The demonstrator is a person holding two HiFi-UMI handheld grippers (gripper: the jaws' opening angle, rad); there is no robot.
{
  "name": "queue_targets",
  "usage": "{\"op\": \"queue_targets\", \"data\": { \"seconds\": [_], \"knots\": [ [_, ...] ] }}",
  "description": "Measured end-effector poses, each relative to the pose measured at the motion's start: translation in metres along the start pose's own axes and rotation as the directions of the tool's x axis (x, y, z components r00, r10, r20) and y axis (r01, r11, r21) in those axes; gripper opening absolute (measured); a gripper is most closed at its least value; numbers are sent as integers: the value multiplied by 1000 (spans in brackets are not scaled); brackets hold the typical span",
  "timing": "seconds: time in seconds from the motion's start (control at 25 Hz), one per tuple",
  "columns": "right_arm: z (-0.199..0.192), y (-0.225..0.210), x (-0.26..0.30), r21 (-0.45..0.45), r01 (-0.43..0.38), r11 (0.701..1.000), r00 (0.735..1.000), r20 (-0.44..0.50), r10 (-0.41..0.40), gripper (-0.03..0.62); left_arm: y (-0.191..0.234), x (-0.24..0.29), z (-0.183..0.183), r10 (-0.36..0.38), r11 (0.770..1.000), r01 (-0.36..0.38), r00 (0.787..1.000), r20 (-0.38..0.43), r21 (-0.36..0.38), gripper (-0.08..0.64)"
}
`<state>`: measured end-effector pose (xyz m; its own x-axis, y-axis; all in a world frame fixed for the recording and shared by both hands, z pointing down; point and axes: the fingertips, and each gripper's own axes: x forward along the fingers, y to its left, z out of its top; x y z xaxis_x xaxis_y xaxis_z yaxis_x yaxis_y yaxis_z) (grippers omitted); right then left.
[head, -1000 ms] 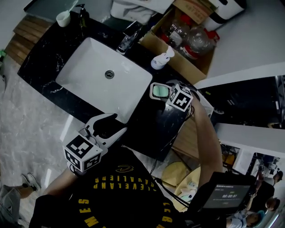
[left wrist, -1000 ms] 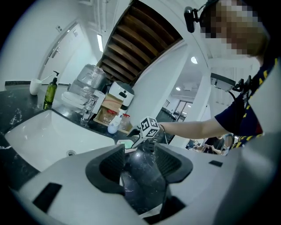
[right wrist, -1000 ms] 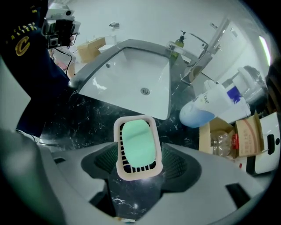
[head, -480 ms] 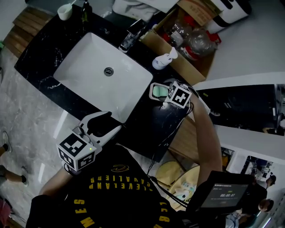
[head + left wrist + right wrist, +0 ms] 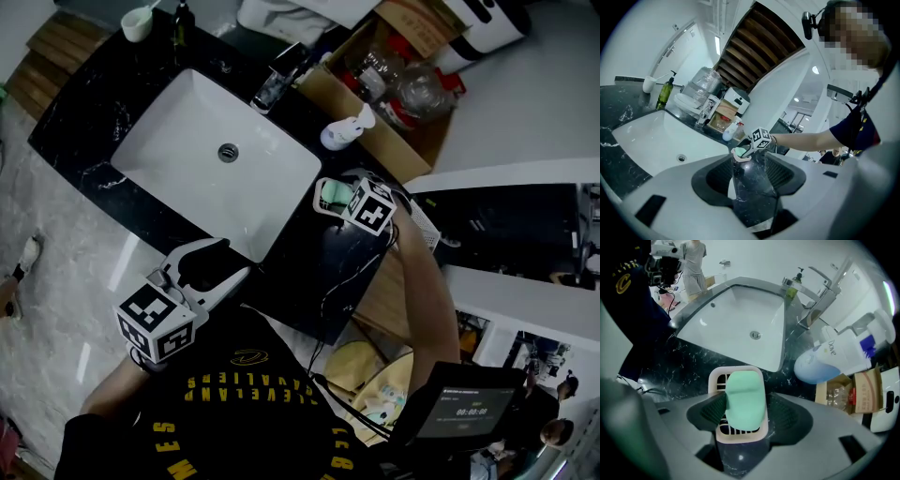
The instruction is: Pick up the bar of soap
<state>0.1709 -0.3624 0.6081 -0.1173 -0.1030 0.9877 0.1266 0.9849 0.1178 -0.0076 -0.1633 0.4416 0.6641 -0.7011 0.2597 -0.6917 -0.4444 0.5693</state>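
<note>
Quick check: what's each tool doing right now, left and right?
Left tool: open, holding nothing.
Right tool: open, jaws either side of the green soap bar, which lies on its dish; not yet clamped.

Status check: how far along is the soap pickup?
Done: the right gripper sits at the bar of soap, jaws either side of it. In hand: nothing clamped yet; the soap lies on its dish. Left to do: close, then lift. The left gripper is open and empty.
</note>
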Motion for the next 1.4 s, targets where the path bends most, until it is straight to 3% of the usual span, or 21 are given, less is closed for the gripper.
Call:
{"op": "queue_targets", "data": {
  "seconds": [0.24, 0.32, 0.72, 1.04, 1.4],
  "knots": [
    [-1, 0, -3, -1, 135, 991, 991, 13, -135, 297, -2, 3, 1, -14, 1000, 14, 1000, 0, -9, 221],
    [-1, 3, -2, -17, 131, 991, 991, -3, -131, 264, -5, 6, 1, -23, 1000, 23, 1000, -3, -5, 221],
    [-1, 3, -1, -15, 95, 995, 995, -26, -95, 262, -11, 7, -1, -34, 999, 34, 999, -11, -6, 221],
    [0, 4, -15, 137, 138, 981, 985, 88, -150, 261, -10, 0, 1, -31, 1000, 31, 999, -11, -1, 221],
    [14, 15, -57, 323, 161, 933, 935, 252, -249, 261, -31, 14, 1, -99, 994, 100, 994, -39, 32, 221]
  ]
}}
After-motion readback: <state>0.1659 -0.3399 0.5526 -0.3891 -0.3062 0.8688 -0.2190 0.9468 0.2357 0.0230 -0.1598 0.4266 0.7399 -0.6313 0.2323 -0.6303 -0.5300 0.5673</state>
